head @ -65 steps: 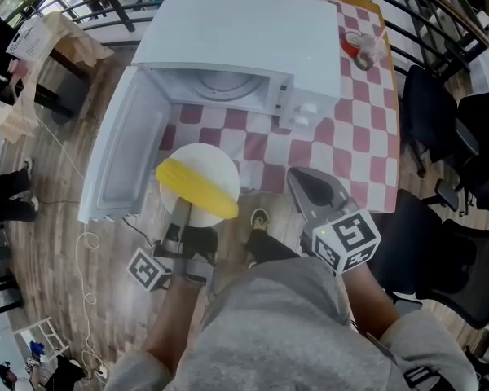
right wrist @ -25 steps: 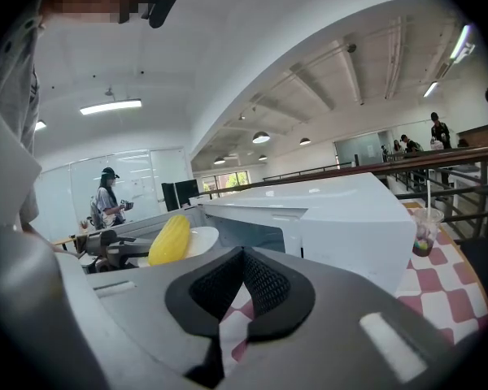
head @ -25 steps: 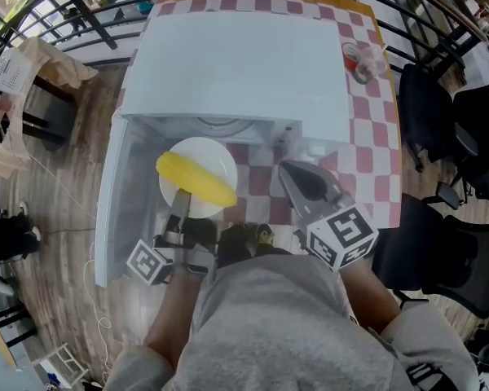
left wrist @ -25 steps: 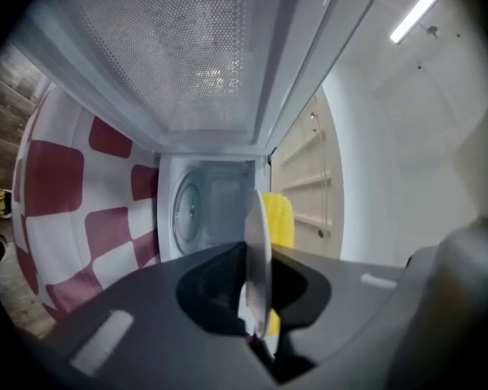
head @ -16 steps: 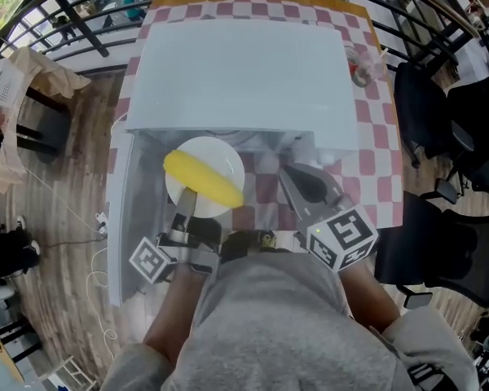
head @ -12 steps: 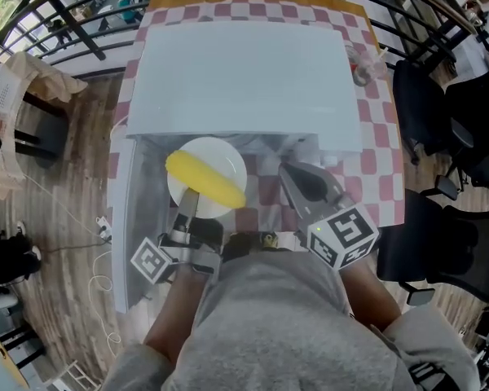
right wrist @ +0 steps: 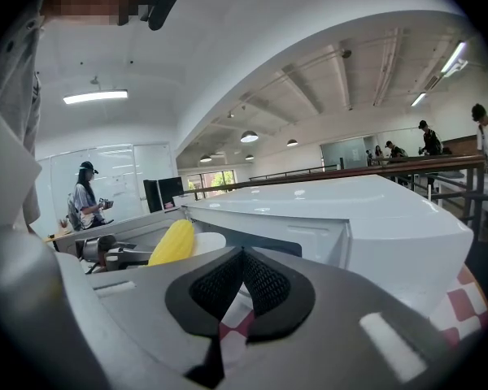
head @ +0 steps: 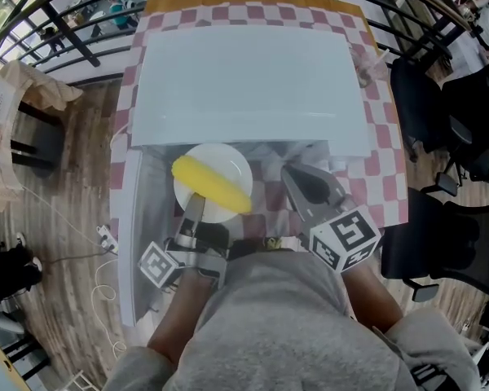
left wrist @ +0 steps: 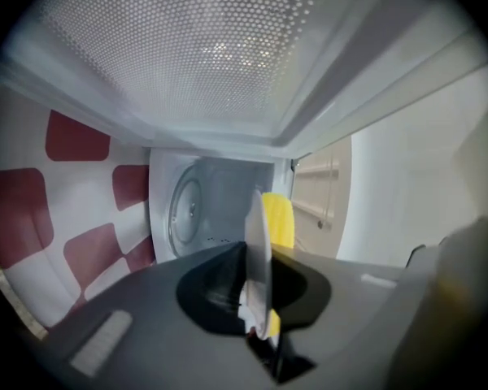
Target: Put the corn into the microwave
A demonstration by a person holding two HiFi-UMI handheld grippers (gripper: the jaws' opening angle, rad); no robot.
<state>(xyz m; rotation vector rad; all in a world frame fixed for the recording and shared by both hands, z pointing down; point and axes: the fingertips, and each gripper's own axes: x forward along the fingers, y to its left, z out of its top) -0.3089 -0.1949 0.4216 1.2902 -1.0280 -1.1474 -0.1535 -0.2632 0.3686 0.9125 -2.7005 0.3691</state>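
Observation:
A yellow corn cob lies on a white plate. My left gripper is shut on the plate's near rim and holds it level in front of the white microwave's open mouth. In the left gripper view the plate stands edge-on between the jaws of the left gripper. The corn shows behind the plate, and the cavity's glass turntable lies ahead. My right gripper hovers to the right of the plate, shut and empty. From the right gripper I see the corn at the left.
The microwave door hangs open at the left of the plate. The microwave stands on a table with a red and white checked cloth. Black chairs stand to the right. A cable lies on the wooden floor.
The plate with the corn has moved forward to the microwave's opening, still in my left gripper. My right gripper has come forward alongside it, still shut.

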